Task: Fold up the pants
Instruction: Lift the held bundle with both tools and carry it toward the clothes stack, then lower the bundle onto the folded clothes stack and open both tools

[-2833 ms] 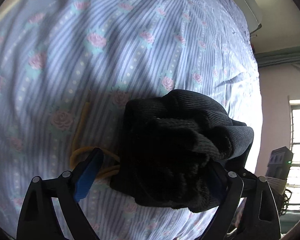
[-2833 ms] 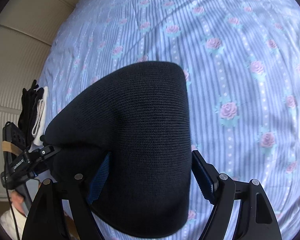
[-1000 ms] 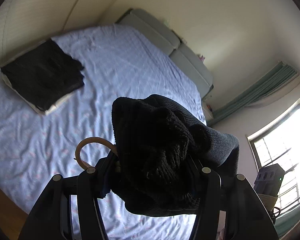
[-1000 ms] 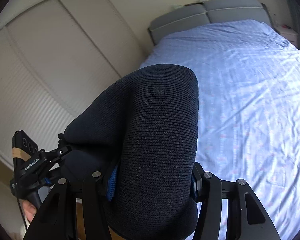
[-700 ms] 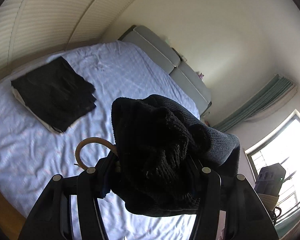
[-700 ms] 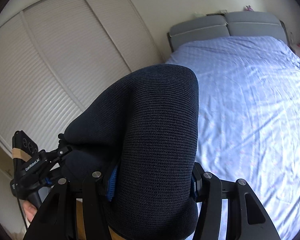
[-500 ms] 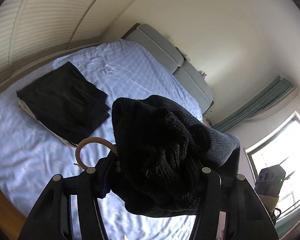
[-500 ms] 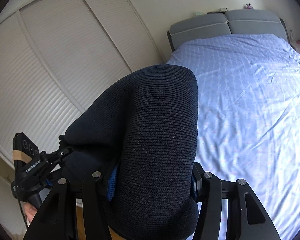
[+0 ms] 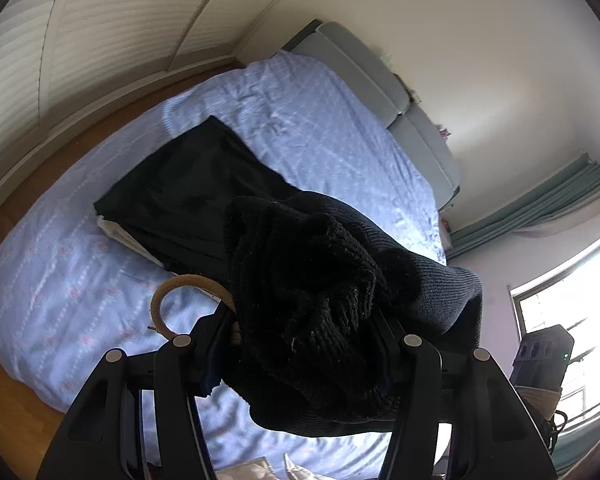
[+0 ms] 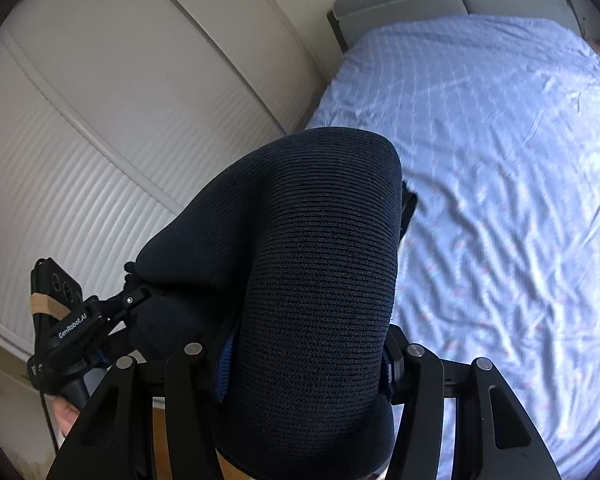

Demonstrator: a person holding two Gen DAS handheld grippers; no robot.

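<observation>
We held the dark knit pants above the bed, its far half bare. Both the left gripper and right gripper had their fingers clamped on them.

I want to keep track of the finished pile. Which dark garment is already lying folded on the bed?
The flat black garment on the bed, atop a white one. The knit pants are bunched, off the bed, in the left gripper.
</observation>
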